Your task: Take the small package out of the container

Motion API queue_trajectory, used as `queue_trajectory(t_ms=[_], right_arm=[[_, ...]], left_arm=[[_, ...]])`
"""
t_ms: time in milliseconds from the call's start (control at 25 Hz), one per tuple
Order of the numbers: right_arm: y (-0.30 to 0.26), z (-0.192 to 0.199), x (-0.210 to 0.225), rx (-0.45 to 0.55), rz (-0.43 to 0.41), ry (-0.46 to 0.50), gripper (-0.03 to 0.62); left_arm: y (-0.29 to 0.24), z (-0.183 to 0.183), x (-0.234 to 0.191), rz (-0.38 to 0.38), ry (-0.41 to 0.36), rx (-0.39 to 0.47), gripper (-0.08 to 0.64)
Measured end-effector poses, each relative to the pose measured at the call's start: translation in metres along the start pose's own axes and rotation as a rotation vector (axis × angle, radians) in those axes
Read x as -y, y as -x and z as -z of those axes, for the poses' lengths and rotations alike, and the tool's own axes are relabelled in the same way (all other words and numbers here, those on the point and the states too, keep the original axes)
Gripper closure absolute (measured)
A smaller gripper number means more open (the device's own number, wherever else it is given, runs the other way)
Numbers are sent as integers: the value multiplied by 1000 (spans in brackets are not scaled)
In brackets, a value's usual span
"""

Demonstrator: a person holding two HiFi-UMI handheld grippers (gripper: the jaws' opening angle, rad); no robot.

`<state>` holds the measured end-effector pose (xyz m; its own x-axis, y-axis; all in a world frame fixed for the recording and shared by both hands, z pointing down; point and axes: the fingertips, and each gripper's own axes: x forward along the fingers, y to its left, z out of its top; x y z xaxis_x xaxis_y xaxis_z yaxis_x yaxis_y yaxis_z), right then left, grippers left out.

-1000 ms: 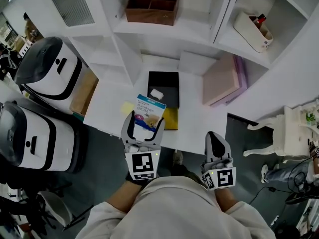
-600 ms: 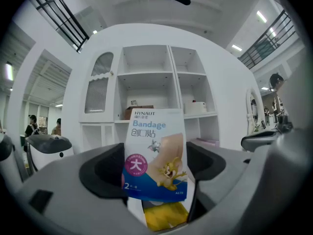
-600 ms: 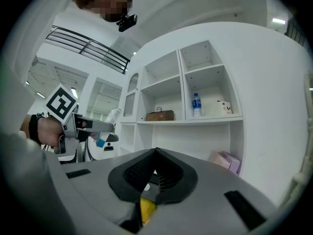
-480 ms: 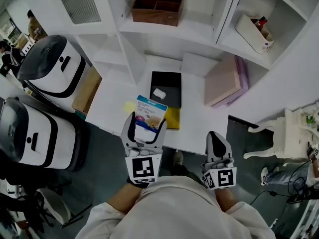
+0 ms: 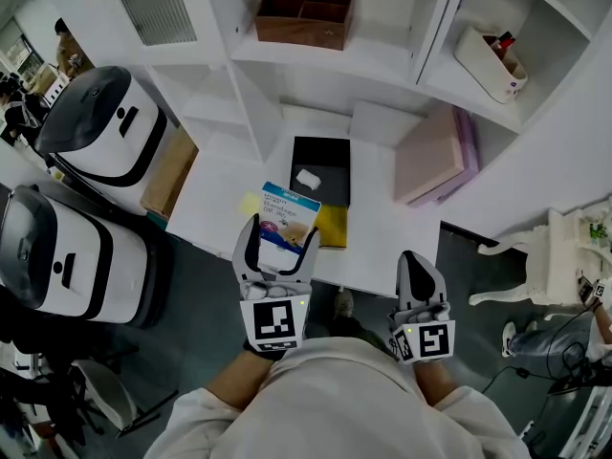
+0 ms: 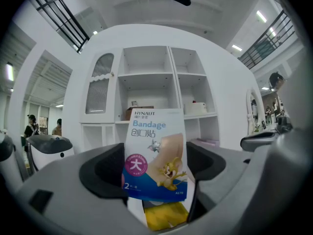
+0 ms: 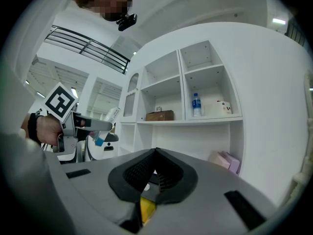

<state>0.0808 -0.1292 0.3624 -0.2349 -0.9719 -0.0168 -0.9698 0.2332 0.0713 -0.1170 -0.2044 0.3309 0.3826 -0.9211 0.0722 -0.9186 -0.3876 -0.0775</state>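
Left fingers on packet, seemingly above table

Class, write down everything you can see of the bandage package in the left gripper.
The bandage package is a flat white-and-blue packet printed with "Bandage", cartoon characters and a pink circle. It stands upright, clamped by its lower sides in the left gripper, above the white desk and outside the black container.

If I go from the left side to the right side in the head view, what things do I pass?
white-and-black machines → tan box → bandage packet, held in the left claw → pink box → white curvy-legged furniture
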Motion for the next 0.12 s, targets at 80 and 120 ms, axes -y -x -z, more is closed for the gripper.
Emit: queue_trajectory(t_ms=[80, 120], right_arm=[[-1, 0, 0, 0, 0, 0, 569], [-1, 0, 1, 0, 0, 0, 568]], left_arm=[[-1, -1, 0, 1, -3, 6, 164], [-1, -1, 0, 2, -5, 9, 164]])
